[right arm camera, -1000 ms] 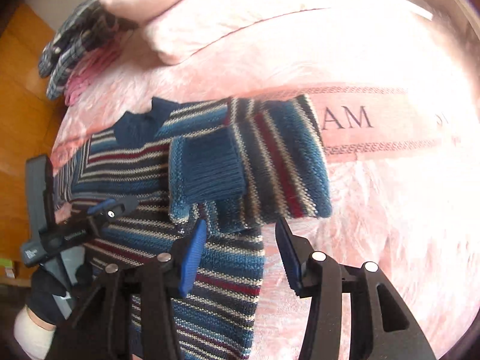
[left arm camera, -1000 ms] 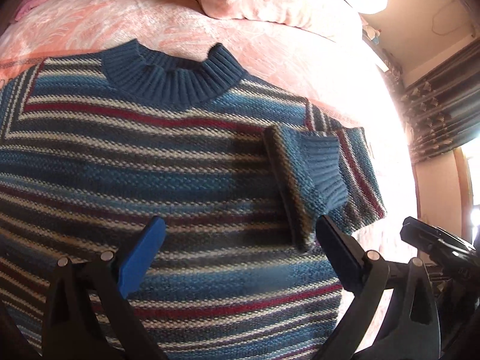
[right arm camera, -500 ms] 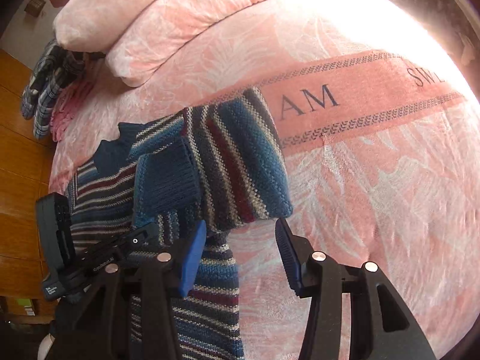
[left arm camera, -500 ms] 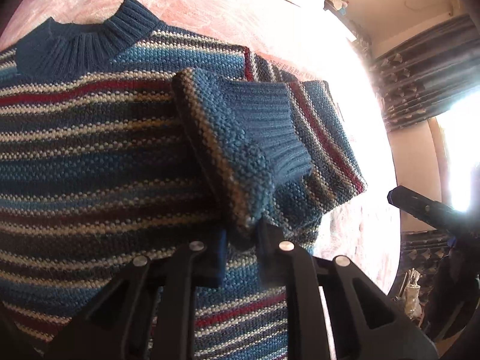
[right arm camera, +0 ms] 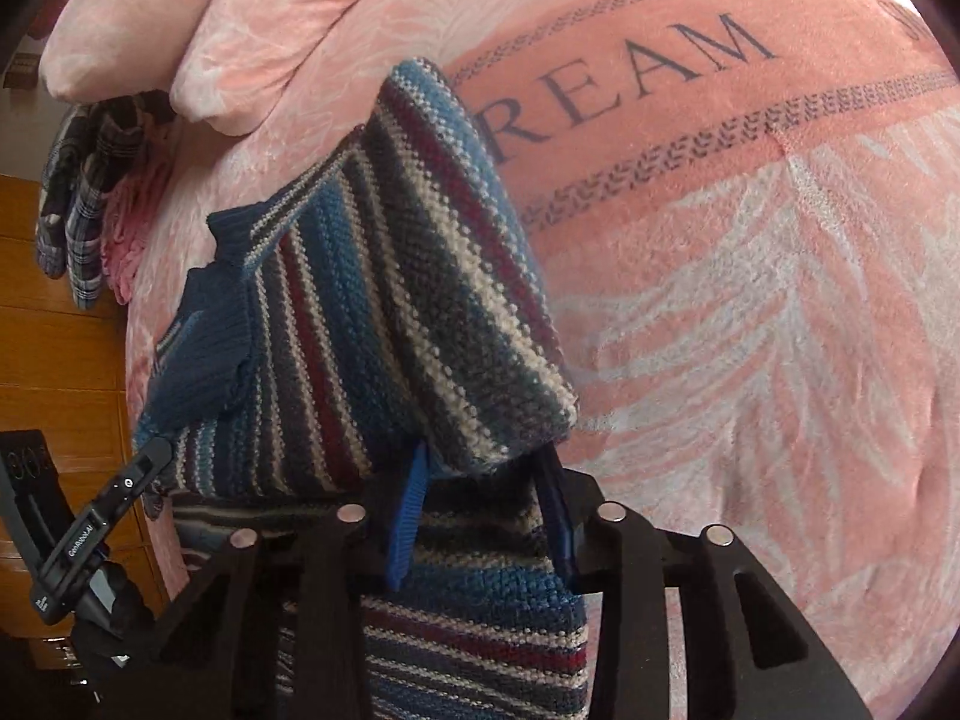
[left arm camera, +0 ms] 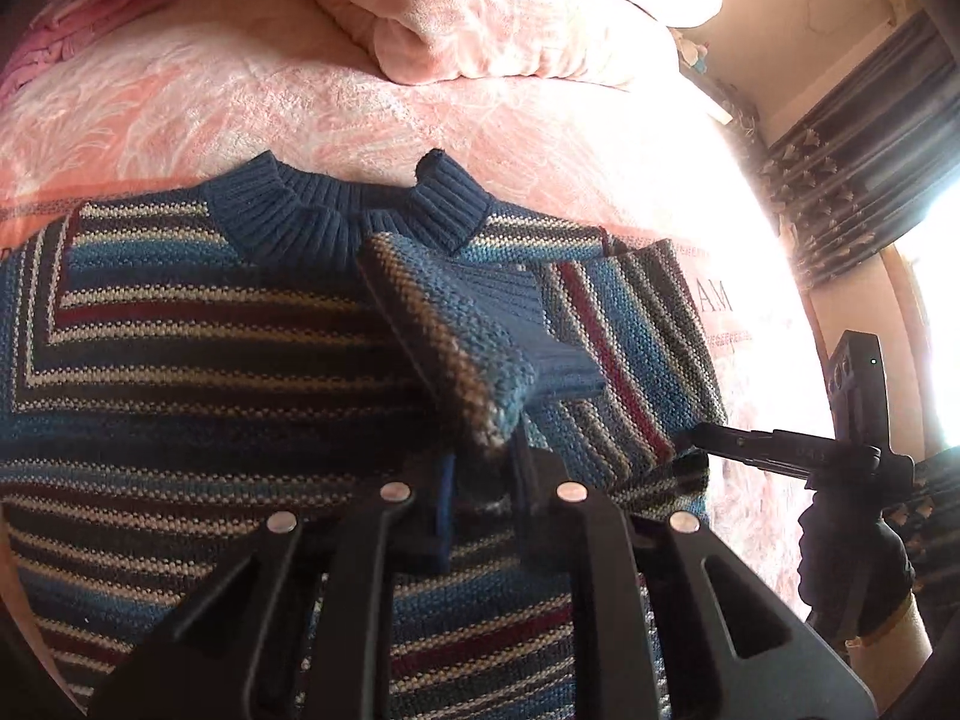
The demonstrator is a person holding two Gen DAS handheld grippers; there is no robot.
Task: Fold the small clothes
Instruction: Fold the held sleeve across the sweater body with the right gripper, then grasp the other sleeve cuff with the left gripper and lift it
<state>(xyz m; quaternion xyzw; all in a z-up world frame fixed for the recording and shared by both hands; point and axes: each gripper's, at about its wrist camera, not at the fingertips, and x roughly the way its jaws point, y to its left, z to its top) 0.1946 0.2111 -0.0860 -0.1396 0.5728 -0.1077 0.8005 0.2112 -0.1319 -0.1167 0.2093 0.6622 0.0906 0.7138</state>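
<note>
Although the striped sweater (left arm camera: pixel 198 372) lies front-up on the pink blanket (left arm camera: pixel 240 108), collar toward twelve o'clock, the left wrist view shows the fold only begun. One sleeve (left arm camera: pixel 456 354) is doubled back across the chest, and the left gripper (left arm camera: pixel 483 480) is clenched on its lower edge, fingers nearly together with knit between them. Over at three o'clock the right gripper (left arm camera: pixel 696 441) meets the sweater's outer side fold. The opposite shoulder, at nine o'clock, looks flat and unfolded.

From the right wrist view, the right gripper (right arm camera: pixel 480 510) has its fingers set around a thick roll of the same sweater (right arm camera: pixel 420 312) — fabric fills the gap, yet the fingers stand fairly wide, so I judge a grasp rather than a release. The left gripper (right arm camera: pixel 156 450) sits at nine o'clock against the cuff. Plaid cloth (right arm camera: pixel 78 192) hangs at ten o'clock — perhaps waiting its turn. Left to do, I judge: laying this side flat, the other sleeve, then the hem.
</note>
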